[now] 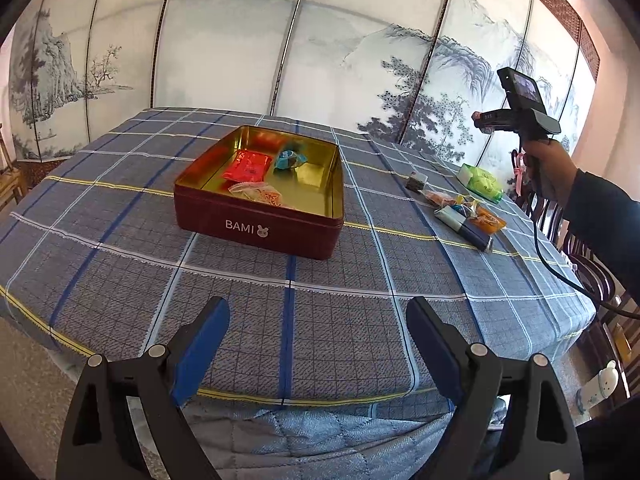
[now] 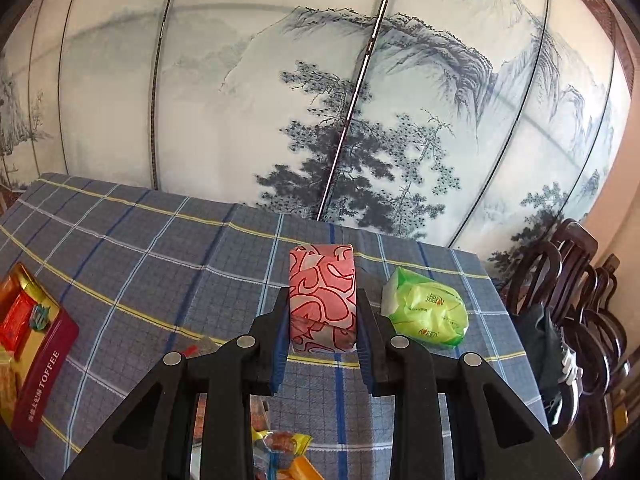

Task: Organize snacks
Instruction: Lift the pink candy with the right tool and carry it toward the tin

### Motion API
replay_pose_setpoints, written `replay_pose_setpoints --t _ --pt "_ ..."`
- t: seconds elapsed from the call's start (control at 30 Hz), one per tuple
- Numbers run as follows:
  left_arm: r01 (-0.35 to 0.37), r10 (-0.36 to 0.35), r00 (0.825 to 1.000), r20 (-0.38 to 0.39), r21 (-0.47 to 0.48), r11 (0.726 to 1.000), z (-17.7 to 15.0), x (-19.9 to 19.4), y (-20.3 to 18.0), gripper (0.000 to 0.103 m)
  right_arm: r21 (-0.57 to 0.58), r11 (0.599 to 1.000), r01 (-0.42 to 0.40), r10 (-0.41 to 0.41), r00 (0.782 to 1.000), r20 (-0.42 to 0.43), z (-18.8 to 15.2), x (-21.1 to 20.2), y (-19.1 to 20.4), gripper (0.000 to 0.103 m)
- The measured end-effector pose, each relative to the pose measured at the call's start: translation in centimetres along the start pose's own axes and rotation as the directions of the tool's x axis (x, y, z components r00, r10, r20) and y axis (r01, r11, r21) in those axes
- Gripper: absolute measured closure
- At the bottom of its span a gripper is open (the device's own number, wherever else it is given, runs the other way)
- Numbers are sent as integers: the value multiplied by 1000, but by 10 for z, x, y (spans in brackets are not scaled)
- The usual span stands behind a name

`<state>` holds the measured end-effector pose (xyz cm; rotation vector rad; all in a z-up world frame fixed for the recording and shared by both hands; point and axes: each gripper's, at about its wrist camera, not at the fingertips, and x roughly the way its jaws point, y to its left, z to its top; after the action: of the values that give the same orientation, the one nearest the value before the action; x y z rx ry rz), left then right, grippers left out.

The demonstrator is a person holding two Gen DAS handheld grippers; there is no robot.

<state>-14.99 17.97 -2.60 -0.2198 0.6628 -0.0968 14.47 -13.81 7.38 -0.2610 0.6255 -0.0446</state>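
Note:
A dark red tin (image 1: 256, 222) with a gold inside stands open on the checked tablecloth; the right wrist view catches it at the left edge (image 2: 44, 376). In it lie a red packet (image 1: 246, 166), a blue-wrapped sweet (image 1: 287, 158) and an orange-and-white packet (image 1: 260, 194). My left gripper (image 1: 318, 344) hangs open and empty over the table's near edge, short of the tin. My right gripper (image 2: 322, 320) is shut on a pink block with red swirls (image 2: 322, 292), held well above the cloth. A green packet (image 2: 424, 308) lies just right of it.
Loose snacks (image 1: 466, 214) lie in a heap right of the tin, with the green packet (image 1: 482, 182) behind them. A hand (image 1: 548, 168) holds the right gripper's handle, trailing a cable. Dark wooden chairs (image 2: 580, 300) stand at the table's right side. A painted screen (image 2: 320, 100) backs the table.

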Motion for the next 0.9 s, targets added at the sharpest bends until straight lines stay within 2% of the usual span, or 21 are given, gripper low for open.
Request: replay_pose_setpoints --t 0.4,0.7,0.9 --pt "-13 13 1000 -24 -26 1000 -13 -1 13 16 -4 999 -37 37 999 -11 0 -3 42 73" --pt "-77 77 997 -12 -69 995 -20 -8 32 16 -33 995 -93 93 996 -12 2 -5 90 73" --pt "-122 120 993 -20 -98 988 -25 -14 44 16 -44 986 -159 158 987 -19 0 -6 131 73"
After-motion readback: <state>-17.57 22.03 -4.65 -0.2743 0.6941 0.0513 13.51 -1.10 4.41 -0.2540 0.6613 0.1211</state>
